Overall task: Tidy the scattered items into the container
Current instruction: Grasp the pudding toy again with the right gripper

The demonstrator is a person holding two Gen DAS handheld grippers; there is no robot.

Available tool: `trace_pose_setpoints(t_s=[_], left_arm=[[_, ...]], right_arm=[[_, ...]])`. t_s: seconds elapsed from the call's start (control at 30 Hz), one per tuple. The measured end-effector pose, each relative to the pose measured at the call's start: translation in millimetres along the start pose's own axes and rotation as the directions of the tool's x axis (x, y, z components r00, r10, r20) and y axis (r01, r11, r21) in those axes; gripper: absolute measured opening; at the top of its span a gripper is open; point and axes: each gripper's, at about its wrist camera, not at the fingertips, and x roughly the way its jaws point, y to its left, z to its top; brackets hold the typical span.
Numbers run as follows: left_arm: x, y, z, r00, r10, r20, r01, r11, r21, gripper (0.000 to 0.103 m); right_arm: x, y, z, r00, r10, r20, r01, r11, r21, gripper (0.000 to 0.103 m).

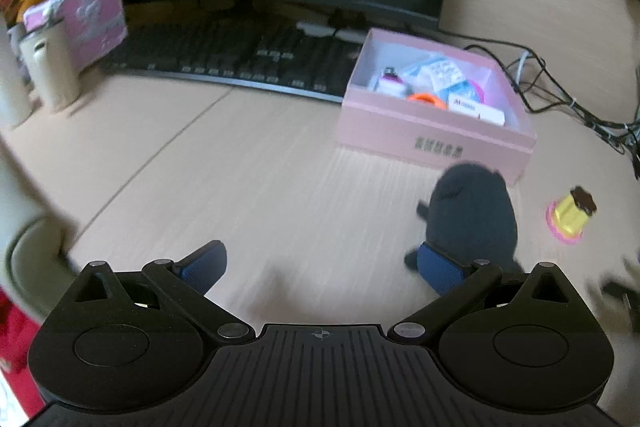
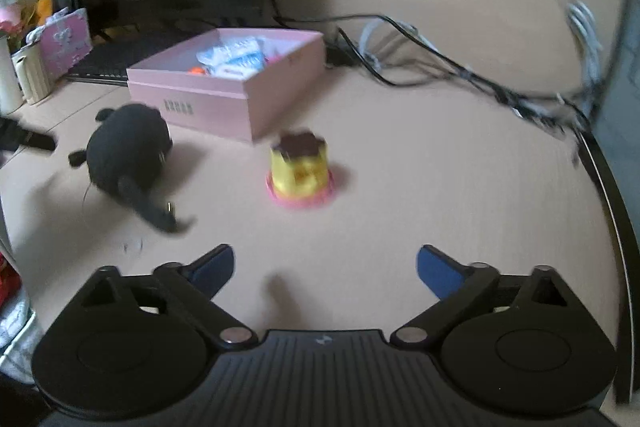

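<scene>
With both the left gripper (image 1: 320,269) and right gripper (image 2: 324,267) spread wide and empty, the yellow pudding toy (image 2: 301,169) just before the pink box (image 2: 208,99) risked toppling under an off-centre pinch.

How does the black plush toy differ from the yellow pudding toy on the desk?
The black plush toy is all dark and soft-looking, with small limbs; the yellow pudding toy is bright yellow with a brown top and a pink base. The plush toy looks larger. It lies on its side, while the pudding toy stands upright. Both sit on the desk, outside the pink box.
</scene>
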Motion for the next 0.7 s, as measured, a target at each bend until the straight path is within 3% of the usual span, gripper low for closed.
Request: trace_pose_setpoints(t_s=[0.13,0.3,0.43,0.53,0.7], left_arm=[[-10,1,-13,1.0,-0.009,-0.023,0.01,1.0,0.004,0.103],[-17,2,-19,0.999,-0.021,-0.032,0.021,1.0,0.007,0.103],[-20,-7,-19,0.997,-0.077,-0.03,0.078,0.997,0.027,0.103],[-17,-29,-15,0.99,-0.134,-0.034,0.136,0.985,0.102,0.103],[2,-71,-2,0.989,-0.149,-0.002,0.146,0.963,0.227,0.103]], right_arm=[[29,7,22,1.0,0.019,0.018,-0.018,0.999,-0.032,0.08],[62,9,38,0.999,0.042,0.005,-0.041,0.998,-0.049,0.08],[76,1,41,0.998,0.054,-0.014,-0.054,0.999,0.0,0.075],[78,-3,41,0.997,0.071,-0.037,-0.07,0.997,0.019,0.055],[51,-4,42,0.998,0.059,-0.021,-0.058,0.997,0.049,0.055]])
